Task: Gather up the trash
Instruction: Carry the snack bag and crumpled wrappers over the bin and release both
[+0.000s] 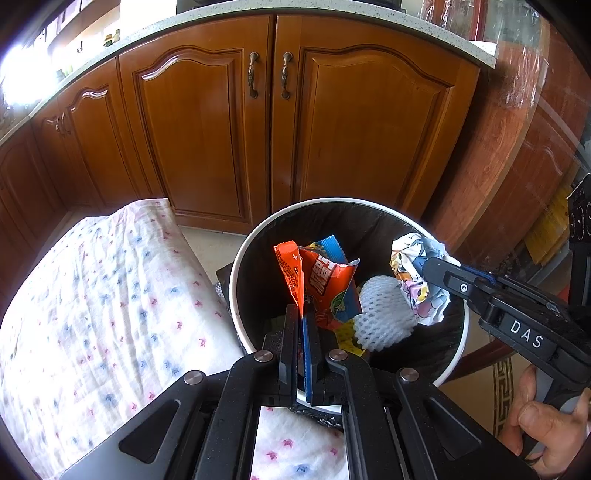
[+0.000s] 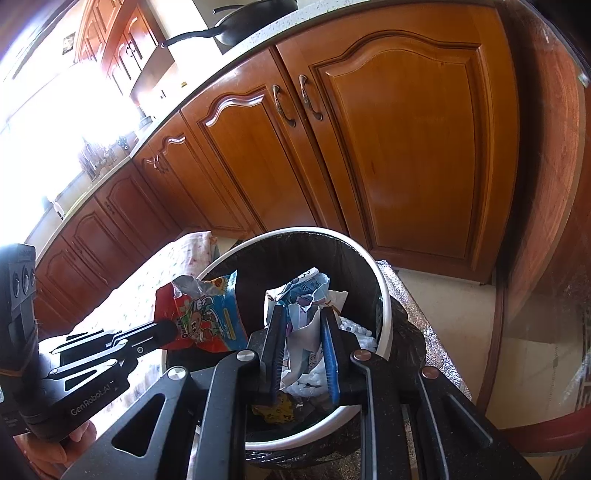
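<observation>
A round white trash bin with a black liner stands on the floor before the cabinets; it also shows in the right wrist view. My left gripper is shut on an orange and blue snack wrapper and holds it over the bin; the wrapper also shows in the right wrist view. My right gripper is shut on a crumpled cartoon-printed wrapper over the bin; that wrapper also shows in the left wrist view. White foam netting and a yellow scrap lie inside.
A floral cloth covers a surface left of the bin. Wooden cabinet doors stand behind it under a pale countertop. A glass-topped wooden table is at the right. A black pan sits on the counter.
</observation>
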Available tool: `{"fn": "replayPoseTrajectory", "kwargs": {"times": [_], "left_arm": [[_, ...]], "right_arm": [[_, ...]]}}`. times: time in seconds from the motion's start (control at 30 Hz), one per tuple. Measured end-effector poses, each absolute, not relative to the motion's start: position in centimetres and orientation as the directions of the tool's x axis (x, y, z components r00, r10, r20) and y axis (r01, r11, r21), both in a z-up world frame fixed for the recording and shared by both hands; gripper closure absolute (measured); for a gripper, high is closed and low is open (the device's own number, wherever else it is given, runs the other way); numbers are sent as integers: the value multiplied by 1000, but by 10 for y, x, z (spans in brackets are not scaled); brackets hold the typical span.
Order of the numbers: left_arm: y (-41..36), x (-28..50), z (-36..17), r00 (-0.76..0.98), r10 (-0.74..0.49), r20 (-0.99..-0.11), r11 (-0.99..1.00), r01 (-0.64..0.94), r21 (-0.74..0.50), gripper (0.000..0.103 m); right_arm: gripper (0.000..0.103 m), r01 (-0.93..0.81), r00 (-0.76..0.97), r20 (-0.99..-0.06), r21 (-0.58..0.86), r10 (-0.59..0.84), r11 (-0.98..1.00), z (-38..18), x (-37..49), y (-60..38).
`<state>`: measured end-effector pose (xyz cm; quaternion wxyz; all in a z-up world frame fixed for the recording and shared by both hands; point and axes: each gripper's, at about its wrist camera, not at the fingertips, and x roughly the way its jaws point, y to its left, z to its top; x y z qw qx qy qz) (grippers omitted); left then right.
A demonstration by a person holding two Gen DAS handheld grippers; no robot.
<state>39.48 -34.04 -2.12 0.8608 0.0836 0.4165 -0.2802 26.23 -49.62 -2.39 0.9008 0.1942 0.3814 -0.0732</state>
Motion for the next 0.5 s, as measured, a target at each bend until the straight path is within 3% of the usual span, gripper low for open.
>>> {"fn": "replayPoseTrajectory", "kwargs": {"times": [0.2, 0.23, 0.33, 0.5], "left_arm": [[-341, 397, -19, 487, -412, -770, 828, 553, -94, 99], [-341, 398, -18, 486, -410, -772, 831, 548, -96, 95], [-338, 397, -16, 492, -409, -768, 837, 538, -101, 67], [-333, 393, -13, 506, -413, -757, 839, 535, -100, 65]], "right_arm": [[77, 284, 677, -735, 287, 20, 915, -27, 268, -497], [75, 285, 672, -740, 286, 22, 915, -27, 270, -498], [64, 285, 667, -744, 294, 31, 912, -28, 272, -499], [56, 283, 677, -735, 311, 40, 907, -26, 267, -499]]}}
